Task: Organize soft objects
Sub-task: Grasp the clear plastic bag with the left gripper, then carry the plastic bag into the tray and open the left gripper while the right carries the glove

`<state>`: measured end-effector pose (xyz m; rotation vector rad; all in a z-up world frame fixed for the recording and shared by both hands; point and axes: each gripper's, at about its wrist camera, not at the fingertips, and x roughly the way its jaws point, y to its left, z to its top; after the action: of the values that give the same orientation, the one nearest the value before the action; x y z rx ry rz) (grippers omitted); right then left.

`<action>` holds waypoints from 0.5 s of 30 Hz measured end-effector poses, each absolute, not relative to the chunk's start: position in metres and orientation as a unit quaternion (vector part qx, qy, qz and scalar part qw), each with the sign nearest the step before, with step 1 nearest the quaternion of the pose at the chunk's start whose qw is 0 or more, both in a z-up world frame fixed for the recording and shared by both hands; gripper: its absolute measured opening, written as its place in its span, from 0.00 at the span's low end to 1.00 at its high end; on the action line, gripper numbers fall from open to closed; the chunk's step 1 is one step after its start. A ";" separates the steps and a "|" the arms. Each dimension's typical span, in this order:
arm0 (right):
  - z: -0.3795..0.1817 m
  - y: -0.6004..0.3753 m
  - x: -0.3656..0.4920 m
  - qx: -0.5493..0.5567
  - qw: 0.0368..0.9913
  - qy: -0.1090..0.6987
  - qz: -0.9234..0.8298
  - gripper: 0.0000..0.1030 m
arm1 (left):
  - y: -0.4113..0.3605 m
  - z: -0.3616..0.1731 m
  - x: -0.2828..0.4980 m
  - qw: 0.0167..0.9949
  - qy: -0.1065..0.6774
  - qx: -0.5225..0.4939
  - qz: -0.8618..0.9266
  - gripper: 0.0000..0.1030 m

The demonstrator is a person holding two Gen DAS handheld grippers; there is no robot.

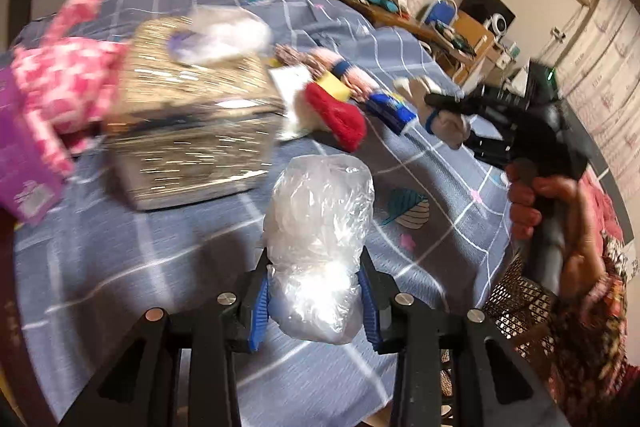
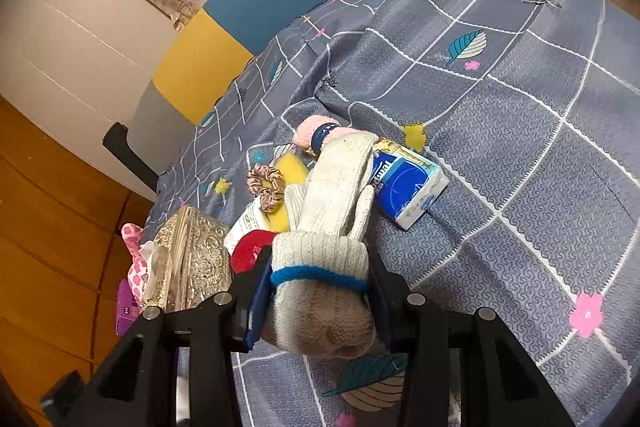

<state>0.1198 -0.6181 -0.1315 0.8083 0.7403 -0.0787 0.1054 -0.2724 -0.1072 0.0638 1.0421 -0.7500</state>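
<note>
My left gripper (image 1: 314, 301) is shut on a crumpled clear plastic bag (image 1: 320, 227), held above the grey checked cloth (image 1: 160, 267). My right gripper (image 2: 318, 301) is shut on a white knitted glove (image 2: 332, 223) with a blue cuff band; its fingers hang toward the cloth. In the left wrist view the right gripper (image 1: 444, 111) shows at the right with the glove (image 1: 450, 123) in it, held by a person's hand (image 1: 540, 203). A blue tissue pack (image 2: 404, 187), a red plush piece (image 2: 250, 251), a yellow sponge (image 2: 286, 183), a scrunchie (image 2: 266, 185) and a pink roll (image 2: 316, 131) lie clustered on the cloth.
A gold embossed tissue box (image 1: 188, 119) stands at the left, blurred, with a pink patterned cloth (image 1: 68, 83) and a purple box (image 1: 20, 155) beside it. A yellow and blue chair (image 2: 224, 47) stands behind the table. Shelves and furniture (image 1: 472, 35) fill the far right.
</note>
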 end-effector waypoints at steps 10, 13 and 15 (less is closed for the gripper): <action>-0.120 -0.605 0.120 0.338 0.881 0.329 -0.029 0.43 | -0.163 -0.064 0.119 0.838 0.457 -0.032 -0.298 0.36; -0.115 -0.601 0.117 0.333 0.891 0.309 -0.025 0.43 | -0.120 -0.051 0.126 0.854 0.446 -0.050 -0.264 0.36; -0.112 -0.597 0.116 0.326 0.897 0.298 -0.026 0.43 | -0.095 -0.046 0.132 0.863 0.439 -0.056 -0.242 0.36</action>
<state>0.1157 -0.5974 -0.1122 0.6745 0.6168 -0.0542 0.1324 -0.0952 -0.0463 -0.1171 0.9211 -0.5080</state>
